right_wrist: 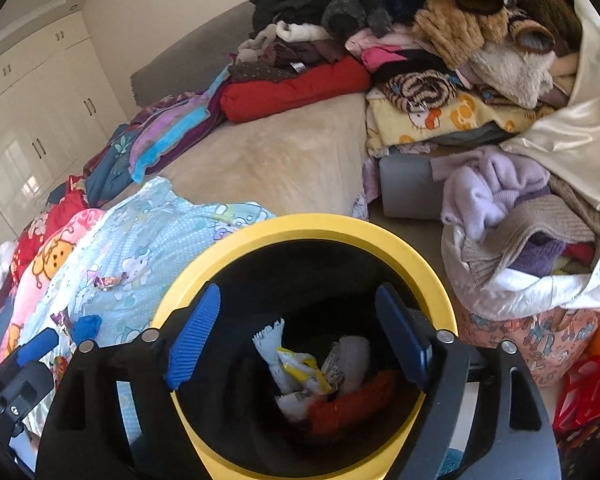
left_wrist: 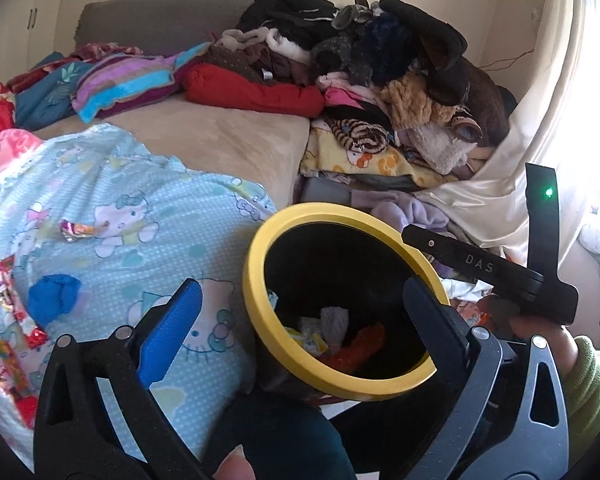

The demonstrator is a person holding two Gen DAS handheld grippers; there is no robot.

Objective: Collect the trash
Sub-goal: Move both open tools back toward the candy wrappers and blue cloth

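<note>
Blue-padded fingers [left_wrist: 172,332] gape beside right gripper [left_wrist: 488,268] marked "DAS"

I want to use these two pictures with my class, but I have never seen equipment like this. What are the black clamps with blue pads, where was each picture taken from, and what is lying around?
A person holds a two-finger clamp in each hand, each carrying a wide-angle camera that looks along its fingers. One picture comes from the left gripper, the other from the right gripper. Both stand open and hold nothing. Between them is a yellow-rimmed bin with wrappers and scraps inside. On the light blue cartoon blanket still lie a blue crumpled scrap and shiny sweet wrappers. Piled clothes cover the bed behind.
</note>
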